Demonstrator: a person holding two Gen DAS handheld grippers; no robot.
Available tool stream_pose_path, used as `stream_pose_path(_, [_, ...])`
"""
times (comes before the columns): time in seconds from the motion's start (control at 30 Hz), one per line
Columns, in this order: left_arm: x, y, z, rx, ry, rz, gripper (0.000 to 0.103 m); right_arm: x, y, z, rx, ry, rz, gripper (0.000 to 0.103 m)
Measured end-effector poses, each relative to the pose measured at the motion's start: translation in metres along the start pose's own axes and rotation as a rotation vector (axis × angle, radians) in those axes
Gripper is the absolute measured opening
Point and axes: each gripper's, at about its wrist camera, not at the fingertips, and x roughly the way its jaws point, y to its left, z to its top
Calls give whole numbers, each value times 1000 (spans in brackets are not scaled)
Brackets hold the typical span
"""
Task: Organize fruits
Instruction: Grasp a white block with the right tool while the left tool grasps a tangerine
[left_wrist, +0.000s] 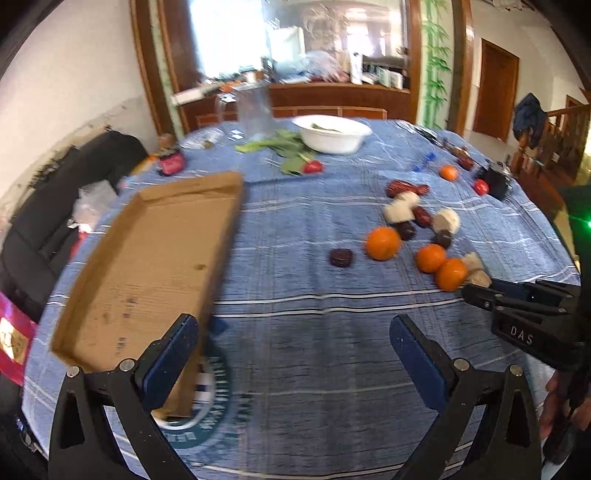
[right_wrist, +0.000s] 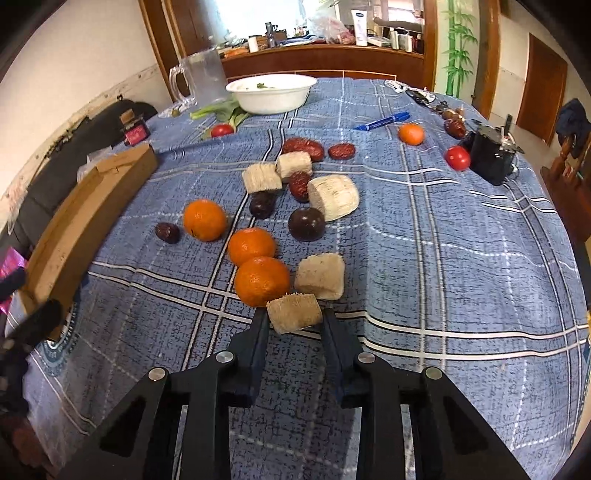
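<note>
Blue plaid tablecloth (right_wrist: 443, 258), orange tangerines (right_wrist: 262, 281), white bowl (right_wrist: 271, 96)

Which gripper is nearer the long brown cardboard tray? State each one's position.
Left. The left gripper hovers open at the cardboard tray's near corner, one finger over its edge. The right gripper, shut on a pale fibrous block, sits well across the cloth beside the oranges.

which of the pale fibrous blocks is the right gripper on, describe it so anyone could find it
On the blue checked tablecloth, find the loose line of oranges running toward the camera. The beige fibrous block sits just past the nearest orange, closest of all the blocks. Only this one is pinched between the right gripper fingers.
</note>
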Motion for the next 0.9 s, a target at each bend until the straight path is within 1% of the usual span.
stream_pose_path(0.07, [6, -11, 4, 5, 17, -33, 103, -10, -4, -2, 0, -17, 0, 30])
stream_pose_path(0.1, [12, -20, 8, 10, 38, -63, 103, -16, -5, -2, -2, -25, -3, 30])
stream_pose_path(0.13, [16, -26, 9, 11, 50, -79, 103, -21, -8, -3, -6, -35, -13, 30])
stream_pose_path(0.2, [26, -42, 14, 13, 85, -136, 103, -31, -13, -6, -17, -50, -32, 30])
stream_pose_path(0.33, [48, -71, 20, -9, 133, -198, 103, -41, -24, -15, -36, -61, -77, 30])
stream_pose_path(0.4, [56, -82, 22, -4, 135, -193, 103, -43, -33, -20, -28, -55, -84, 30])
stream_pose_path(0.5, [65, -92, 25, 5, 144, -187, 103, -47, -44, -26, -6, -52, -73, 30])
stream_pose_path(0.6, [77, -99, 26, -9, 172, -187, 101, -48, -53, -29, 11, -48, -57, 31])
stream_pose_path(0.63, [82, -101, 25, -21, 184, -188, 96, -48, -55, -30, 14, -49, -51, 31])
stream_pose_path(0.67, [86, -101, 25, -28, 193, -195, 88, -49, -56, -31, 14, -50, -47, 31])
stream_pose_path(0.7, [90, -102, 26, -37, 206, -199, 82, -49, -57, -32, 13, -50, -43, 31])
stream_pose_path(0.73, [92, -103, 27, -36, 192, -180, 78, -49, -57, -32, 13, -50, -39, 31])
stream_pose_path(0.77, [92, -104, 28, -39, 187, -190, 70, -49, -58, -33, 12, -49, -34, 31])
stream_pose_path(0.8, [91, -105, 29, -42, 182, -193, 65, -49, -58, -34, 12, -48, -30, 31])
stream_pose_path(0.83, [90, -104, 30, -48, 181, -209, 51, -49, -59, -35, 12, -48, -26, 31])
stream_pose_path(0.87, [88, -104, 31, -63, 187, -257, 37, -49, -59, -35, 13, -48, -22, 31])
stream_pose_path(0.9, [88, -104, 31, -69, 193, -275, 31, -49, -60, -36, 13, -49, -17, 31])
